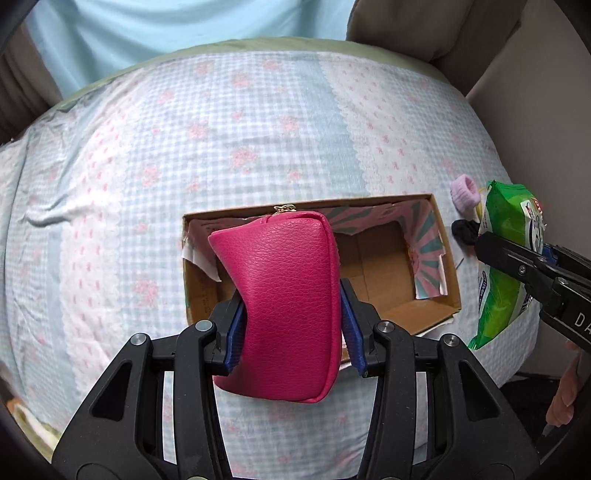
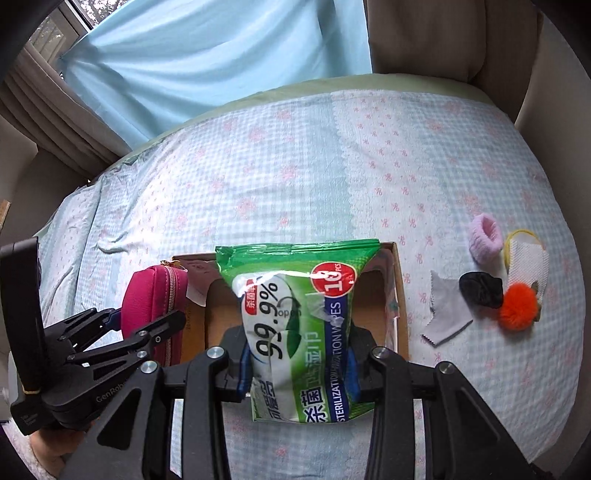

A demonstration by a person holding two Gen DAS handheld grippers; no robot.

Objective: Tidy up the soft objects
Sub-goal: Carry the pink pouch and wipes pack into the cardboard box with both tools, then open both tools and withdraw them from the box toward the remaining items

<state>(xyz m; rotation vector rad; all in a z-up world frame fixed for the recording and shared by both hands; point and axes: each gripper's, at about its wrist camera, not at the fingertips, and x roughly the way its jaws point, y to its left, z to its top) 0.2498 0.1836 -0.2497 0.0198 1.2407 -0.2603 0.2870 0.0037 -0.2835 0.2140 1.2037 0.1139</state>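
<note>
pouch magenta | wipes pack green-white | bedsheet blue gingham, pink flowers

Soft, even daylight, perhaps from the curtained window; strong fisheye bending and dark corners.

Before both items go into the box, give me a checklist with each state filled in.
1. Left gripper shut on the pouch: ok.
2. Right gripper shut on the wipes: ok.
3. Box open, bare floor showing: ok.
4. Both items over the box: ok for the pouch; cannot tell for the wipes.
5. Room in the box for both side by side: cannot tell.
6. Scrunchies and pompom lying apart from the box, out of the way: ok.
</note>
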